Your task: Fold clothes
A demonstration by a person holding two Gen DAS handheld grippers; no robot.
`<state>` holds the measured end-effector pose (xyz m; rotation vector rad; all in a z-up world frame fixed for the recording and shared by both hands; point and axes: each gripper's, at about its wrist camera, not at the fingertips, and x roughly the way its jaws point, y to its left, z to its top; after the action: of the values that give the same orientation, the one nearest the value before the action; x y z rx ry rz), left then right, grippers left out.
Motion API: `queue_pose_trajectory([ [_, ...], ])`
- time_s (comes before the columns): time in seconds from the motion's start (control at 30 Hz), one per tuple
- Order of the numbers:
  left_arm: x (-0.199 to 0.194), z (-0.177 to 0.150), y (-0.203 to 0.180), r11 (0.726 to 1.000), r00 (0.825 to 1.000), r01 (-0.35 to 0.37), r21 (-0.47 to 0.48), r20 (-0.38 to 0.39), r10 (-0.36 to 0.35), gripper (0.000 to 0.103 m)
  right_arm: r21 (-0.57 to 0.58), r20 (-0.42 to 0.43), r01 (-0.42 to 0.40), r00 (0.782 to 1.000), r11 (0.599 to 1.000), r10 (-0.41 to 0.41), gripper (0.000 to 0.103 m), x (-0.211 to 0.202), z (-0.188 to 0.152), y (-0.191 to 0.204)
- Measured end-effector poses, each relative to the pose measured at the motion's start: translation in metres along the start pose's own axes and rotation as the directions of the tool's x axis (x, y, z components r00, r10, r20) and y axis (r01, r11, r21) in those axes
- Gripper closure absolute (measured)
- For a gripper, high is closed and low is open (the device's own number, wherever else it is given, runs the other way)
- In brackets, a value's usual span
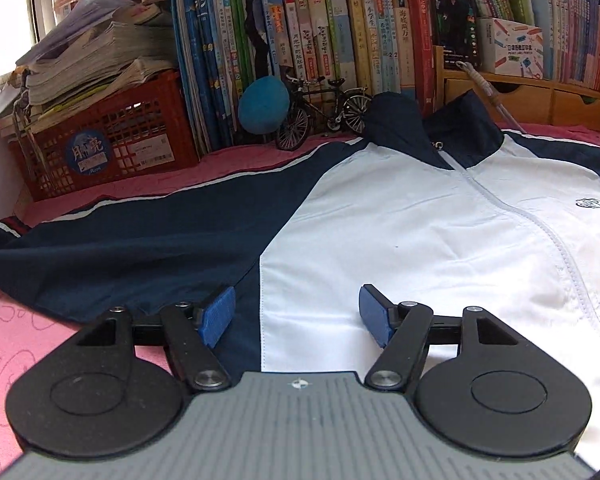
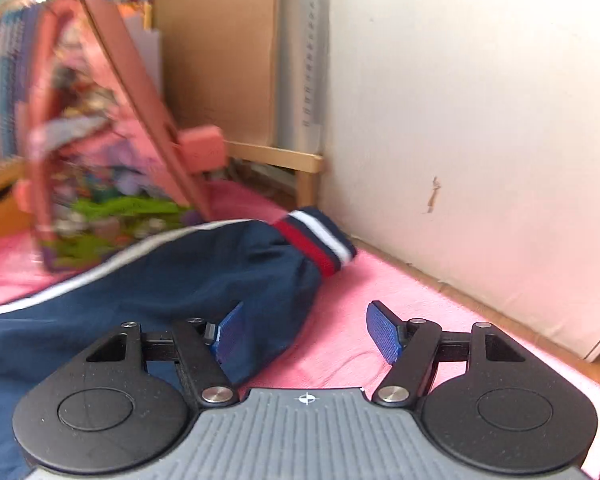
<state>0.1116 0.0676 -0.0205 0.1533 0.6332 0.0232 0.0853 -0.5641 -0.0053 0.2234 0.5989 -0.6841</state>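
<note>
I see the jacket (image 1: pixel 380 220) spread flat, front up and zipped, on the pink cover (image 1: pixel 4 344). My left gripper (image 1: pixel 296 312) hovers at its lower hem, jaws wide apart and holding nothing, straddling the seam between navy and white panels. Behind the collar stand a model bicycle (image 1: pixel 324 112), a blue plush ball (image 1: pixel 263 105), a row of books (image 1: pixel 340 36) and a red crate (image 1: pixel 112 132) loaded with papers.

My right gripper (image 2: pixel 304 330) is equally wide open and empty, its left finger over the navy sleeve (image 2: pixel 180 280). The striped cuff (image 2: pixel 316 240) lies near the white wall (image 2: pixel 480 120). A blurred pink box (image 2: pixel 100 152) stands just behind the sleeve.
</note>
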Motion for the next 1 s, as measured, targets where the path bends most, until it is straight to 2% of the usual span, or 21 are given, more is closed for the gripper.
queue_pose_trajectory([
  [0.1,-0.021,-0.001,-0.01,0.999,0.999,0.04,0.021,0.027,-0.041,0.035,-0.127,0.0,-0.189,0.982,0.974,0.191,0.029,-0.041,-0.018,0.041],
  [0.2,-0.031,0.003,-0.02,0.997,0.996,0.08,0.016,0.05,-0.08,0.035,-0.25,-0.024,-0.366,0.928,0.896,0.373,0.021,-0.082,-0.035,0.083],
  [0.3,-0.032,0.01,-0.031,0.994,0.992,0.109,0.0,0.057,-0.109,0.035,-0.362,-0.071,-0.523,0.841,0.772,0.537,0.018,-0.123,-0.053,0.124],
  [0.4,-0.028,0.012,-0.041,0.988,0.988,0.151,-0.019,0.043,-0.15,0.035,-0.457,-0.138,-0.65,0.726,0.607,0.674,0.018,-0.164,-0.071,0.165],
  [0.43,-0.027,0.01,-0.043,0.986,0.986,0.163,-0.02,0.037,-0.162,0.035,-0.462,-0.181,-0.691,0.687,0.556,0.703,0.016,-0.173,-0.075,0.183],
  [0.5,-0.024,0.006,-0.047,0.986,0.986,0.163,-0.015,0.025,-0.163,0.035,-0.454,-0.279,-0.751,0.631,0.479,0.723,0.012,-0.182,-0.081,0.211],
  [0.57,-0.022,0.003,-0.048,0.986,0.986,0.168,-0.015,0.017,-0.168,0.035,-0.431,-0.384,-0.79,0.597,0.435,0.704,0.012,-0.19,-0.085,0.234],
  [0.6,-0.025,0.002,-0.047,0.984,0.984,0.179,-0.015,0.015,-0.179,0.035,-0.398,-0.441,-0.817,0.57,0.418,0.693,0.012,-0.194,-0.085,0.236],
  [0.7,-0.034,0.0,-0.044,0.971,0.97,0.24,0.008,0.031,-0.24,0.031,-0.277,-0.6,-0.885,0.464,0.375,0.651,0.012,-0.204,-0.085,0.242],
  [0.73,-0.032,0.001,-0.045,0.971,0.97,0.24,0.009,0.035,-0.24,0.03,-0.262,-0.621,-0.899,0.435,0.35,0.653,0.011,-0.211,-0.085,0.236],
  [0.8,-0.028,0.003,-0.048,0.971,0.97,0.238,0.012,0.041,-0.238,0.028,-0.307,-0.576,-0.897,0.442,0.319,0.688,0.005,-0.23,-0.083,0.224],
  [0.83,-0.022,0.005,-0.052,0.973,0.972,0.232,-0.009,0.03,-0.231,0.028,-0.353,-0.517,-0.876,0.476,0.33,0.711,0.001,-0.239,-0.083,0.22],
  [0.9,-0.009,0.009,-0.058,0.972,0.974,0.226,-0.058,0.005,-0.227,0.028,-0.425,-0.398,-0.819,0.552,0.386,0.733,0.0,-0.246,-0.088,0.223],
  [1.0,0.002,0.009,-0.064,0.977,0.979,0.203,-0.069,-0.008,-0.204,0.026,-0.415,-0.293,-0.765,0.624,0.492,0.724,0.001,-0.229,-0.104,0.25],
])
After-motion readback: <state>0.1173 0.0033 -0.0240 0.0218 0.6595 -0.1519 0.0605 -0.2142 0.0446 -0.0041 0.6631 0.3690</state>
